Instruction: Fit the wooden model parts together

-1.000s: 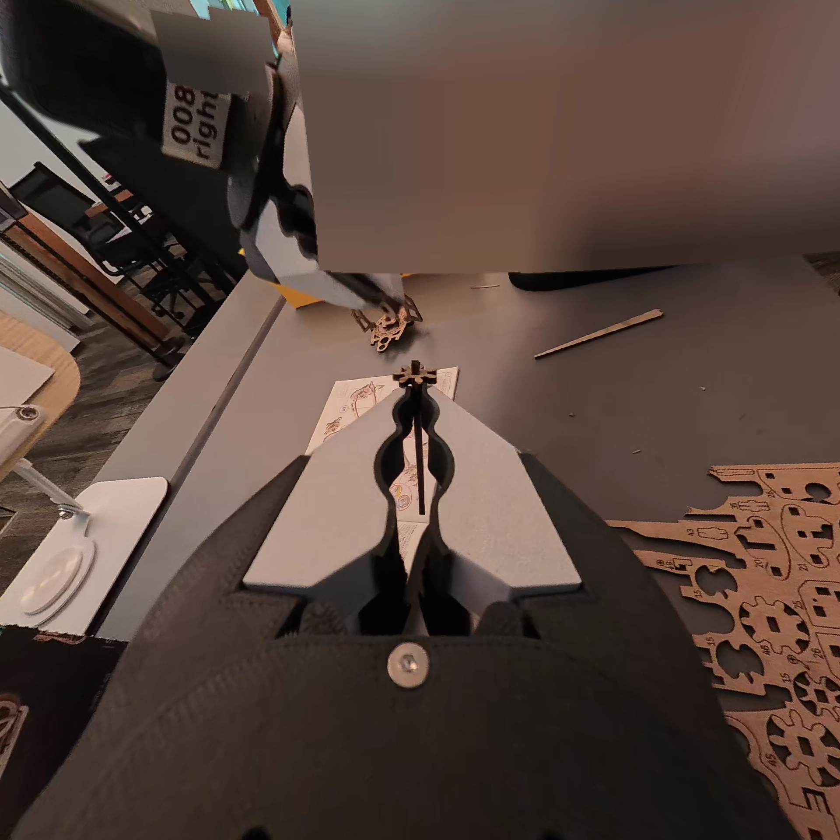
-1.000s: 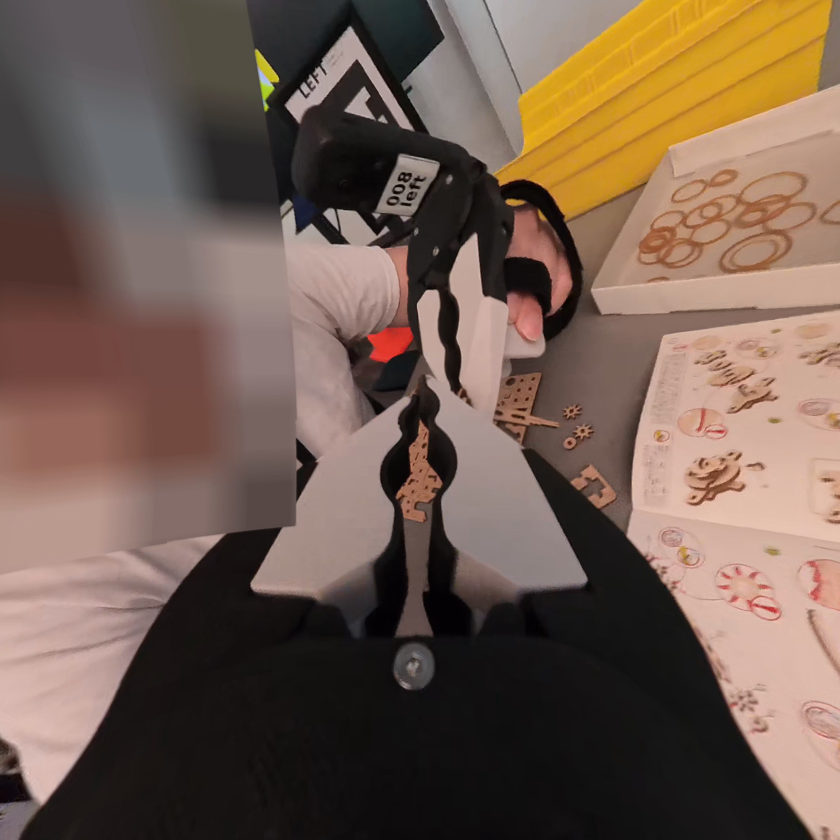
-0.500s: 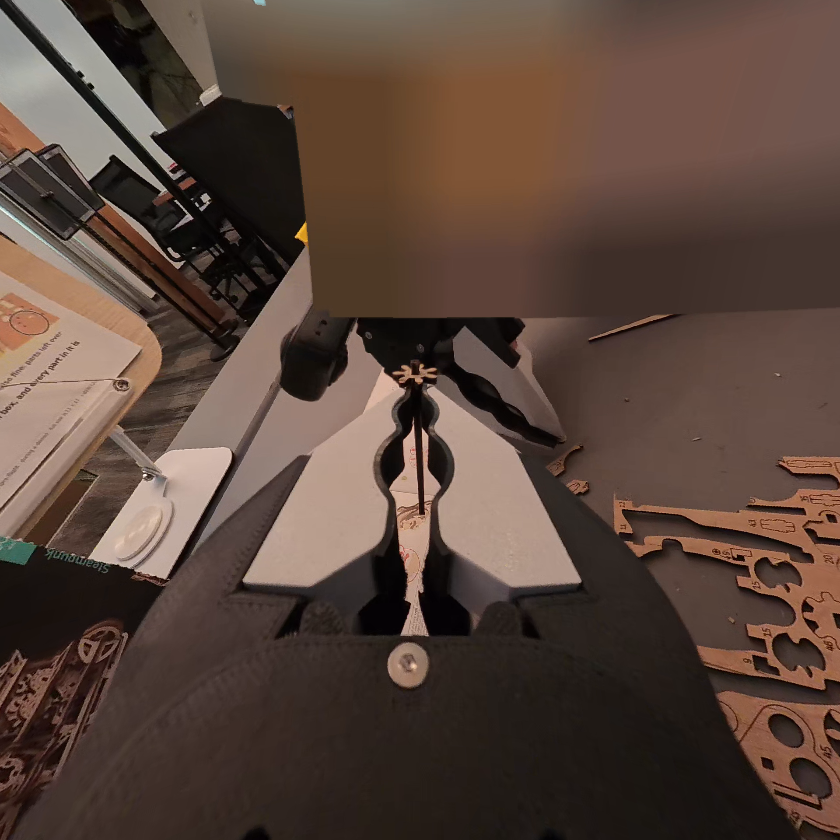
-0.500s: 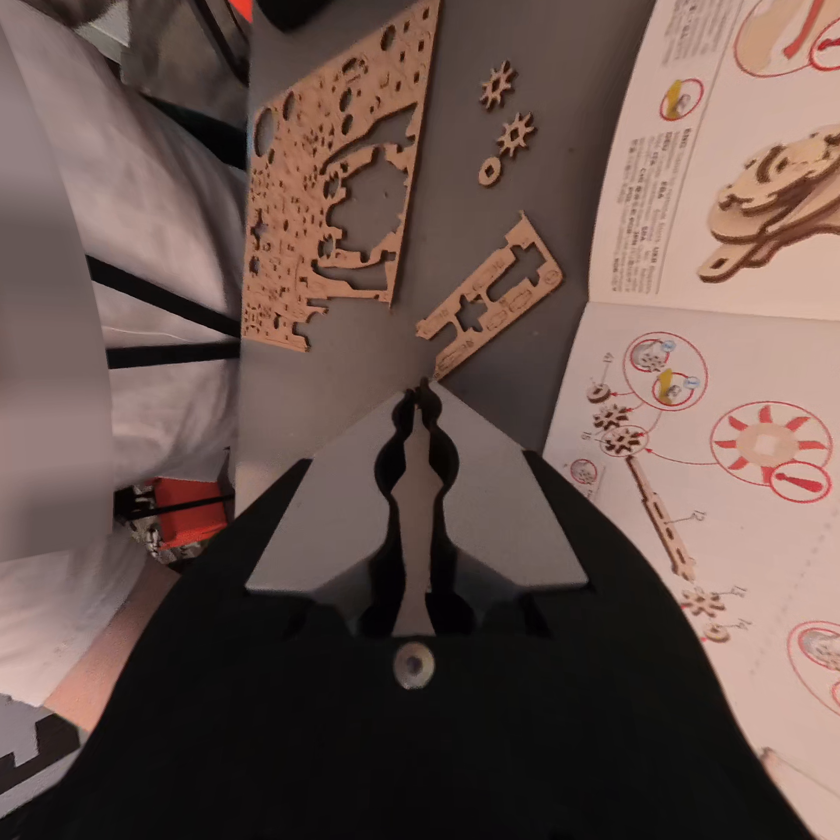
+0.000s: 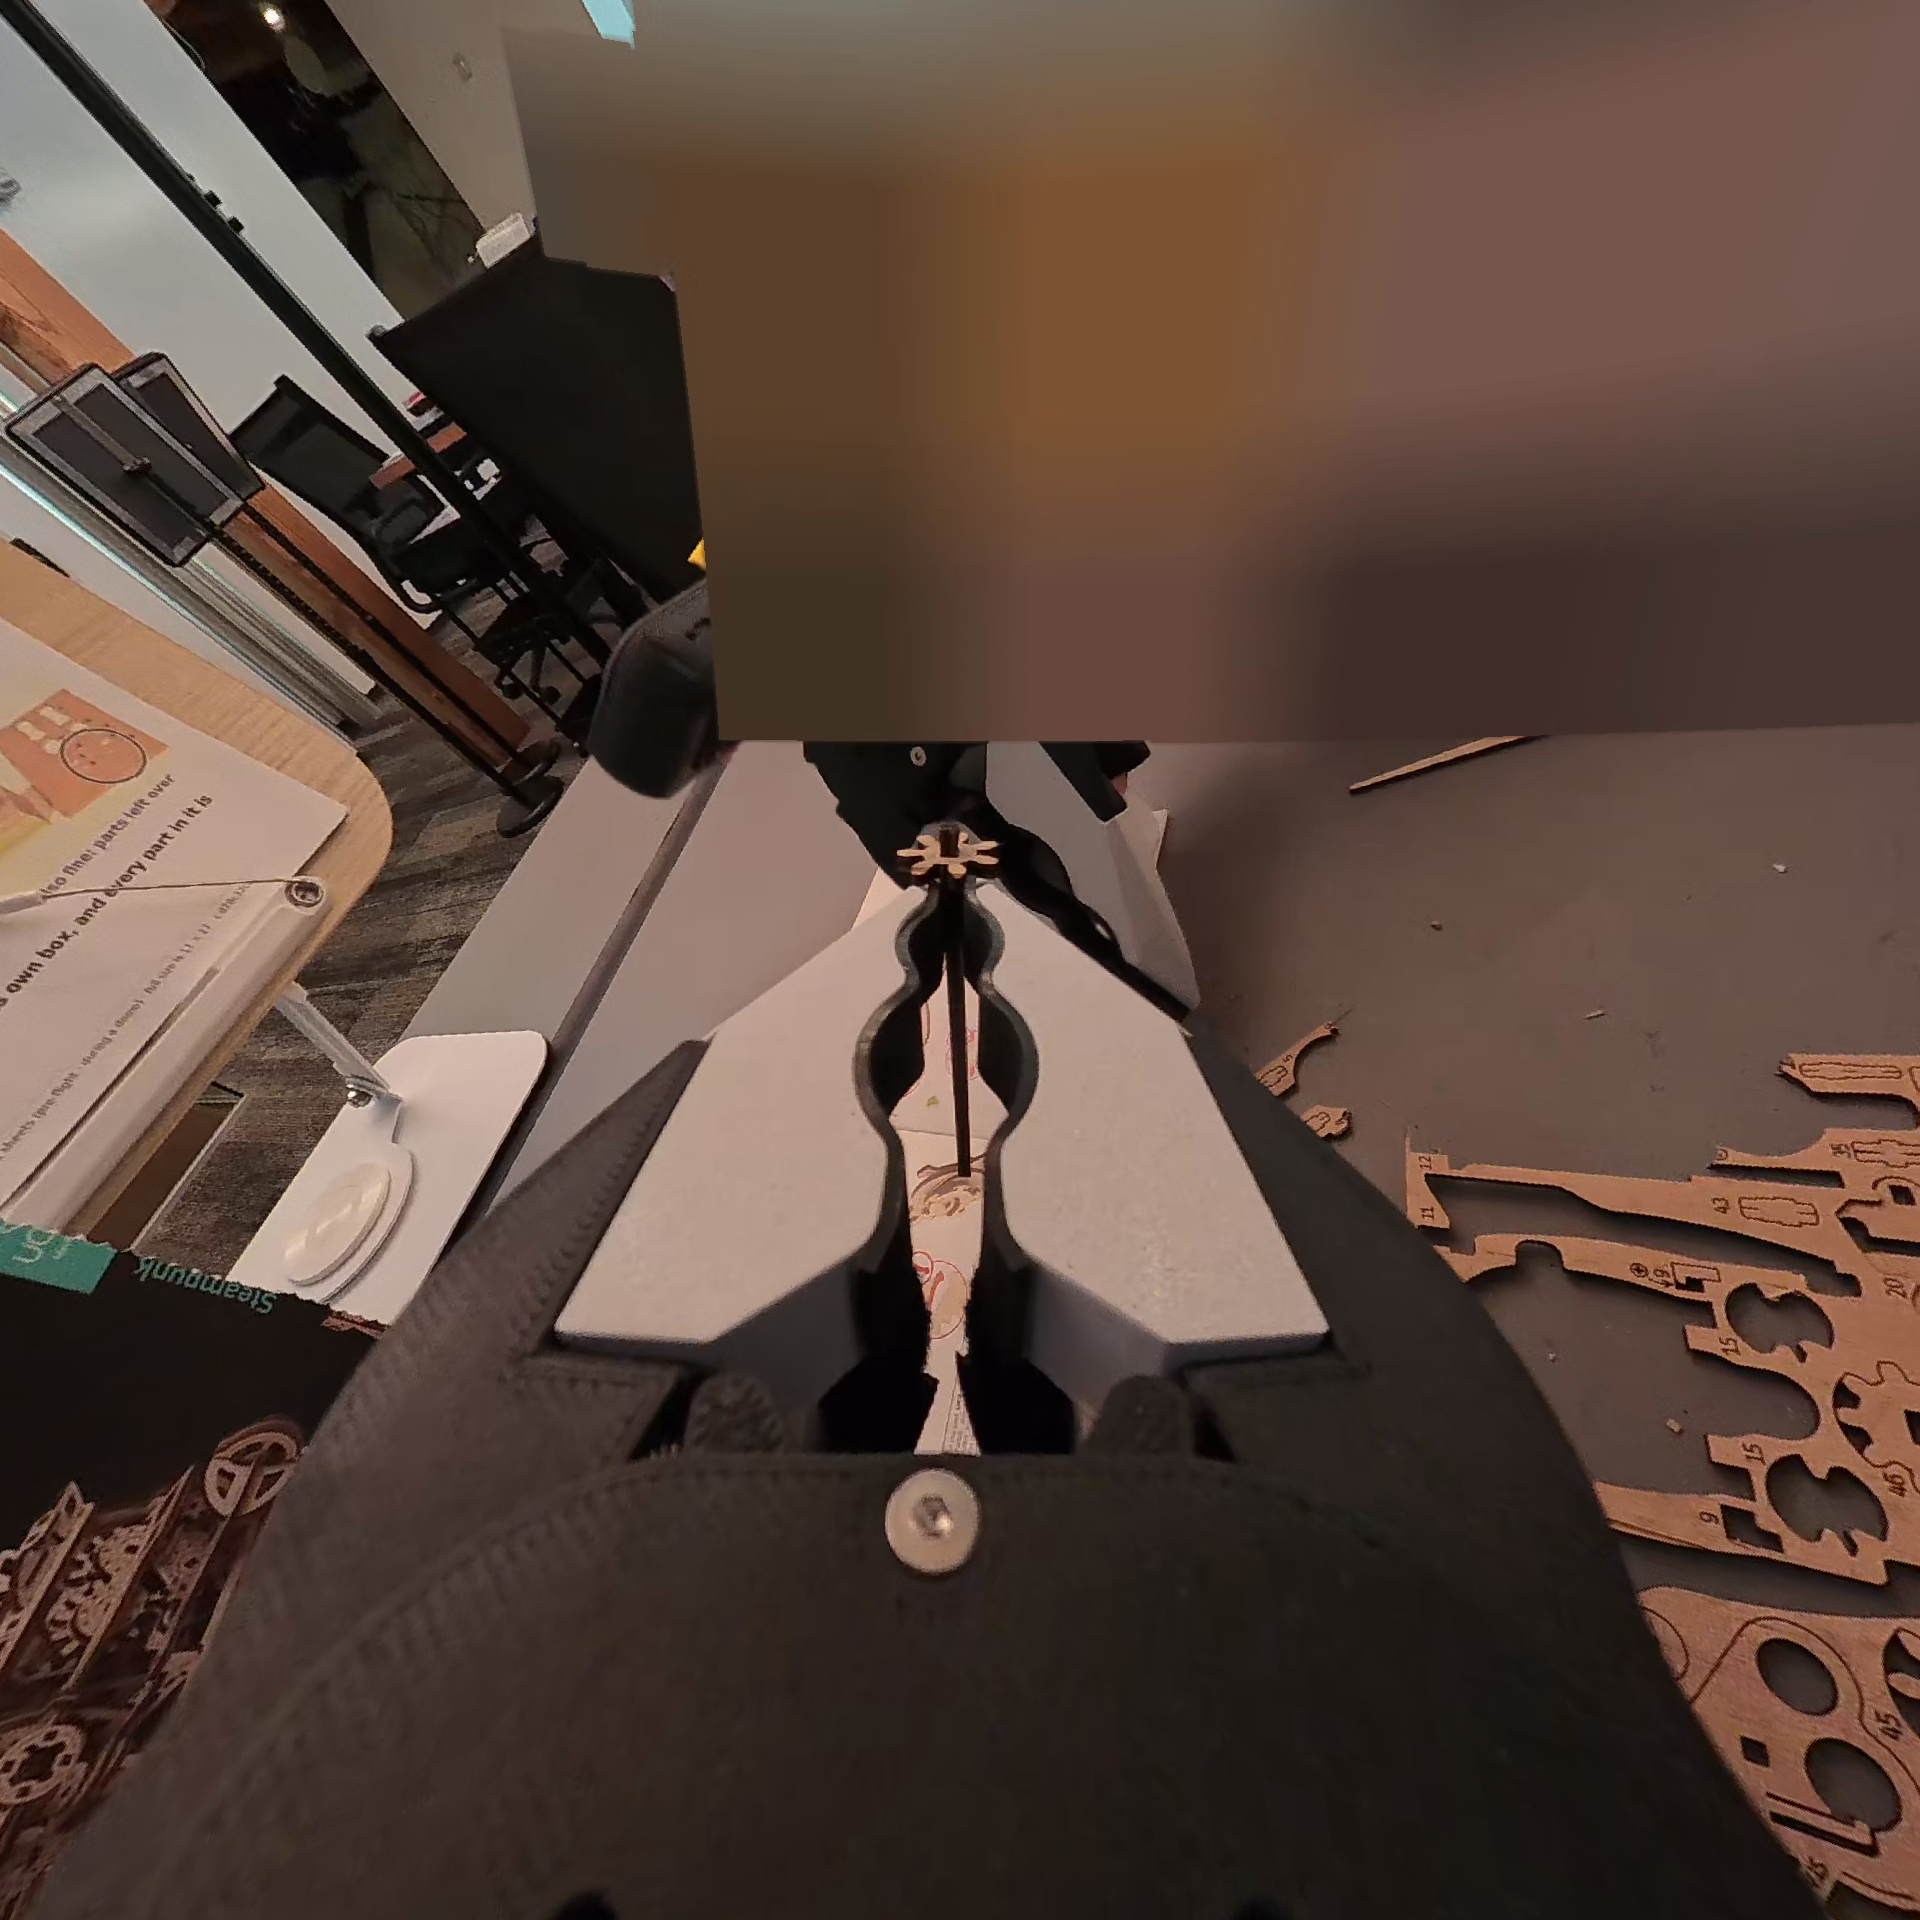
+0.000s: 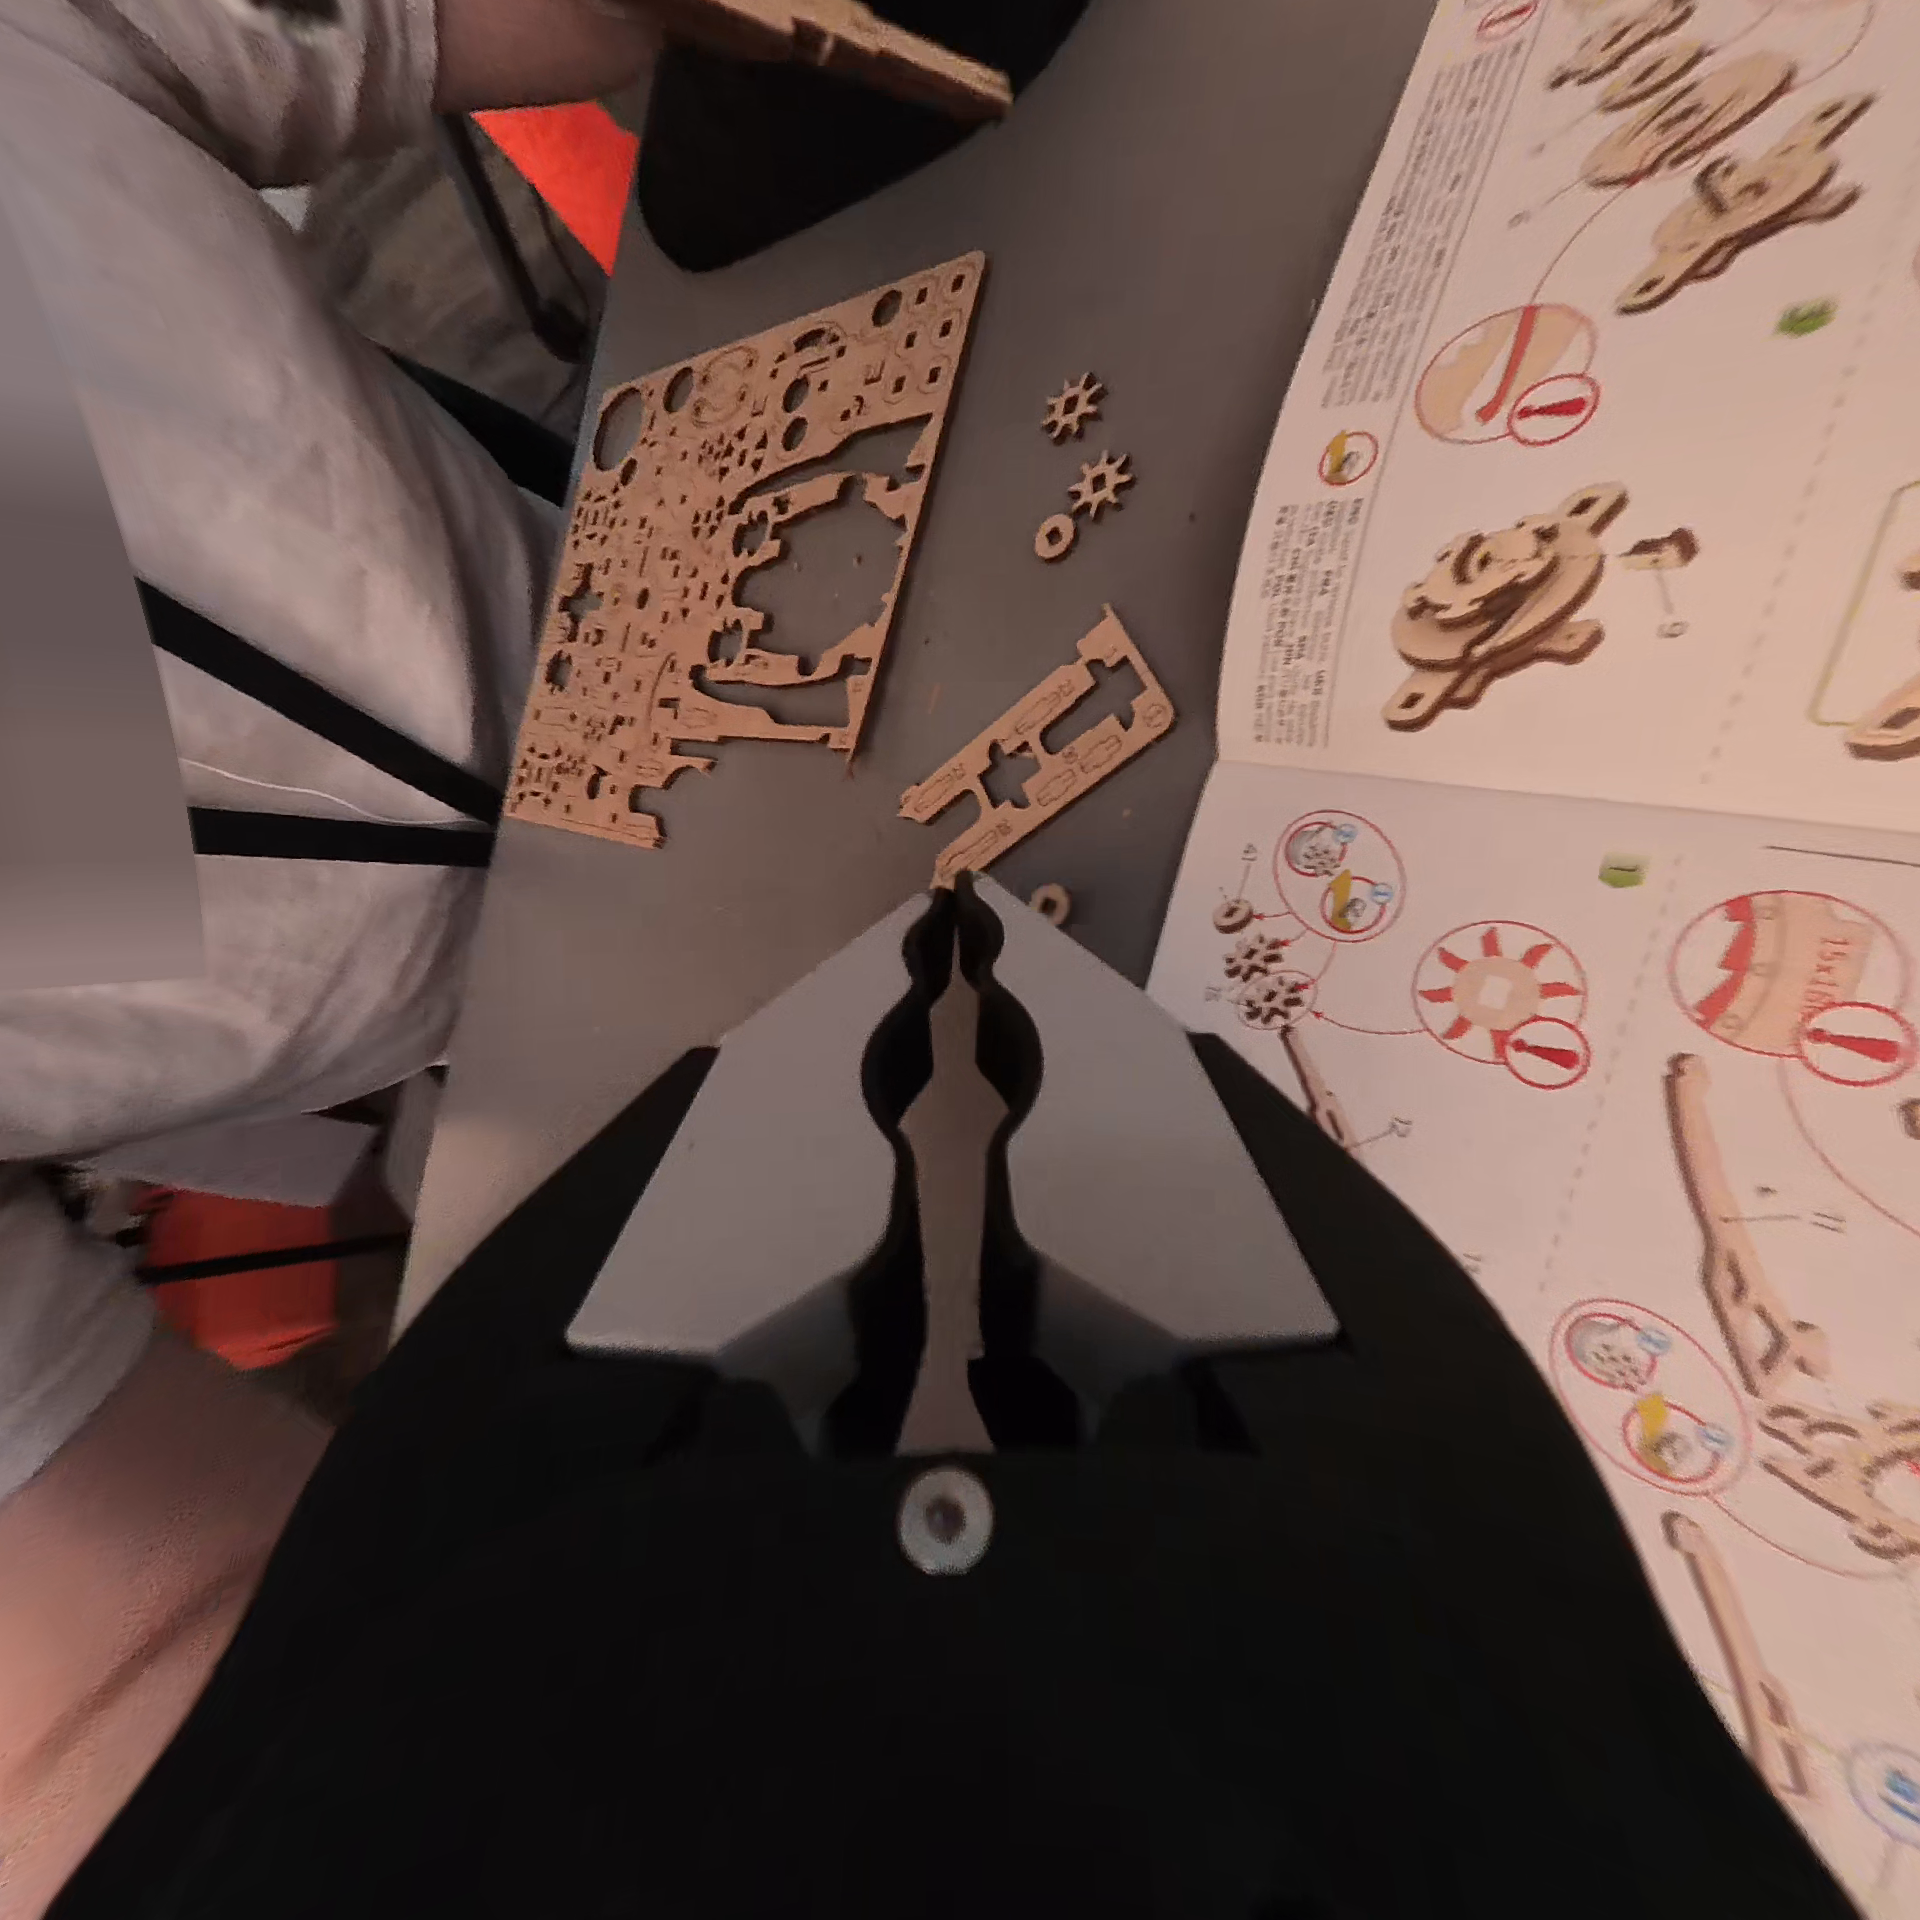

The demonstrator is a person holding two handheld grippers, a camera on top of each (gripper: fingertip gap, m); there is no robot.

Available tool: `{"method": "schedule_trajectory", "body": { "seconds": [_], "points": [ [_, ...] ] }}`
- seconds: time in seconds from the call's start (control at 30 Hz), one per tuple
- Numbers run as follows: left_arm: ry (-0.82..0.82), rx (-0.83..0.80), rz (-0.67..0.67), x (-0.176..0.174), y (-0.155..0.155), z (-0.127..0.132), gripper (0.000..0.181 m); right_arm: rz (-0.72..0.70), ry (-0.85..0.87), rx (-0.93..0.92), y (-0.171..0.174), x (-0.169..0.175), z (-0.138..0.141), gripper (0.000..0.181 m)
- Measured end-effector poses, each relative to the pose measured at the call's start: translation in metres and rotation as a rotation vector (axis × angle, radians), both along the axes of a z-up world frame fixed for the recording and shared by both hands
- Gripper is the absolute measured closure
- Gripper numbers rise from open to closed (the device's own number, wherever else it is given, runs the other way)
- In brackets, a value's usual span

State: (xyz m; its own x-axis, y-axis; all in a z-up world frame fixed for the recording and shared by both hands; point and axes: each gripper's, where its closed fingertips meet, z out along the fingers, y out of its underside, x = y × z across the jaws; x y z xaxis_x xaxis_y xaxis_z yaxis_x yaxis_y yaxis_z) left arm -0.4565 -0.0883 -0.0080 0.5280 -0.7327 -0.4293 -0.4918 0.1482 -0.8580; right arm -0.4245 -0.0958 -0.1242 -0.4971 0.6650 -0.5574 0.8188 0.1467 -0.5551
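Observation:
My left gripper (image 5: pixel 948 904) is shut on a thin dark wooden stick (image 5: pixel 958 1039) that carries a small pale gear (image 5: pixel 948 854) just past the fingertips. It is held above the grey table (image 5: pixel 1558 987). My right gripper (image 6: pixel 956 899) is shut, with nothing visible between its jaws. Its tips point down at the table, right at the end of a small wooden offcut frame (image 6: pixel 1049 738). It also shows in the left wrist view (image 5: pixel 1164 992), just beyond the gear. Two loose gears (image 6: pixel 1086 447) and an oval washer (image 6: pixel 1052 537) lie beside a punched wooden sheet (image 6: pixel 748 561).
An open instruction booklet (image 6: pixel 1558 727) covers the table to the right. A person's light sleeve (image 6: pixel 260 520) is at the left. Punched wooden sheets (image 5: pixel 1714 1299) lie right of the left gripper, a thin wood strip (image 5: pixel 1444 758) farther off, and a dark box (image 5: pixel 104 1507) at lower left. The gap from one gripper's tips to the other's is roughly 12 centimetres.
My right gripper has swung from facing the left gripper to pointing down at the table near the offcut. My left gripper has kept hold of the stick and tilted slightly upward.

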Motion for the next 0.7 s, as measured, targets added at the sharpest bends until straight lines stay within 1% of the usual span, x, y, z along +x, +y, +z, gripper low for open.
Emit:
{"method": "schedule_trajectory", "body": {
  "seconds": [0.07,0.2,0.27,0.33,0.37,0.43,0.5,0.53,0.6,0.7],
  "points": [
    [0.001,0.0,0.0,0.0,0.0,0.0,0.181,-0.035,0.047,0.031,0.004,-0.007,0.001,0.181],
    [-0.004,0.005,0.001,-0.001,-0.001,0.004,0.181,-0.058,0.057,0.027,0.007,-0.008,0.003,0.181],
    [-0.003,0.011,0.002,-0.001,-0.002,0.006,0.181,-0.07,0.071,-0.053,0.005,-0.009,0.015,0.181],
    [0.001,0.016,0.001,0.0,-0.004,0.009,0.181,-0.089,0.106,-0.154,0.002,-0.012,0.035,0.181],
    [0.003,0.017,0.0,0.0,-0.004,0.01,0.181,-0.106,0.131,-0.157,0.003,-0.014,0.04,0.181],
    [0.013,0.022,0.005,-0.001,-0.005,0.011,0.181,-0.137,0.182,-0.089,0.008,-0.017,0.04,0.181],
    [0.016,0.035,0.015,-0.002,-0.005,0.014,0.181,-0.217,0.273,0.062,0.02,-0.027,0.037,0.181],
    [0.014,0.039,0.015,-0.003,-0.005,0.017,0.181,-0.223,0.307,0.113,0.022,-0.028,0.038,0.181],
    [0.004,0.049,0.023,-0.006,-0.006,0.023,0.181,-0.215,0.322,0.183,0.021,-0.027,0.039,0.181],
    [-0.003,0.061,0.036,-0.012,-0.006,0.031,0.181,-0.208,0.332,0.21,0.014,-0.025,0.045,0.181]
  ]
}}
